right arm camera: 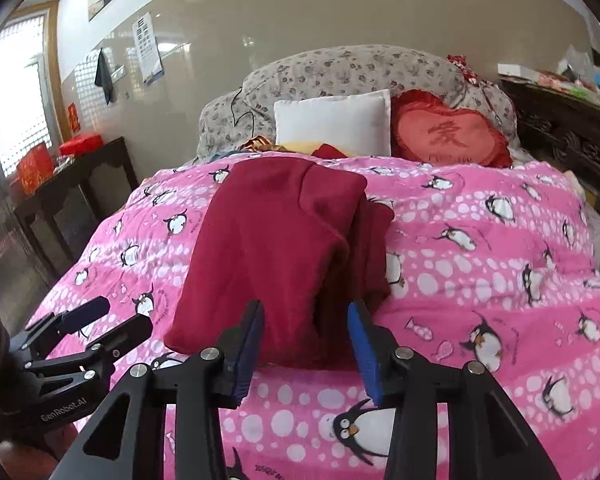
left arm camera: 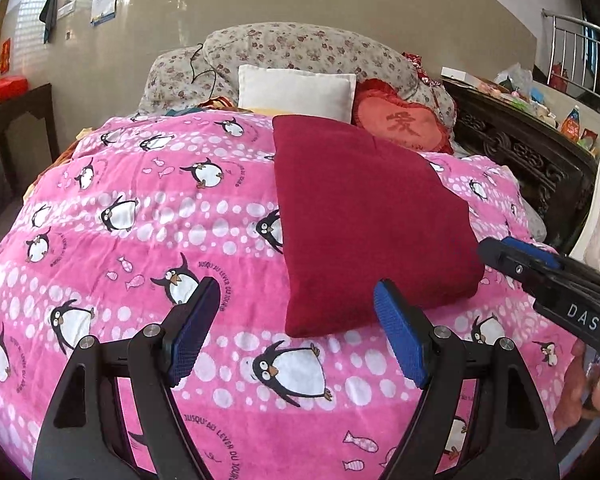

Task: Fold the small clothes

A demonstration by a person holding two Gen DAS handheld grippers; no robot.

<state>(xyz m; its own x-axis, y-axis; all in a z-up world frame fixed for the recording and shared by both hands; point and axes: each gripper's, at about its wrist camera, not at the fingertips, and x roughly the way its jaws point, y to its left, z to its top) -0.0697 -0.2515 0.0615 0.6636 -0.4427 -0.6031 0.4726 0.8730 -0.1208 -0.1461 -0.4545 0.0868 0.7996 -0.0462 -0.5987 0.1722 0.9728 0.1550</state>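
Note:
A dark red garment (left arm camera: 364,216) lies folded into a thick rectangle on the pink penguin blanket (left arm camera: 140,220). In the left wrist view my left gripper (left arm camera: 296,286) is open, its blue pads wide apart just short of the garment's near left corner, with nothing between them. The right gripper (left arm camera: 508,250) comes in from the right, beside the garment's near right corner. In the right wrist view the garment (right arm camera: 268,248) shows layered folds on its right side. My right gripper (right arm camera: 306,306) stands open around its near edge, pads not pressing the cloth. The left gripper (right arm camera: 122,314) sits at lower left.
A white pillow (left arm camera: 296,90), a red heart cushion (left arm camera: 404,124) and a floral bolster (left arm camera: 300,48) lie at the head of the bed. A dark carved cabinet (left arm camera: 520,148) stands to the right, a dark side table (right arm camera: 80,176) with red boxes to the left.

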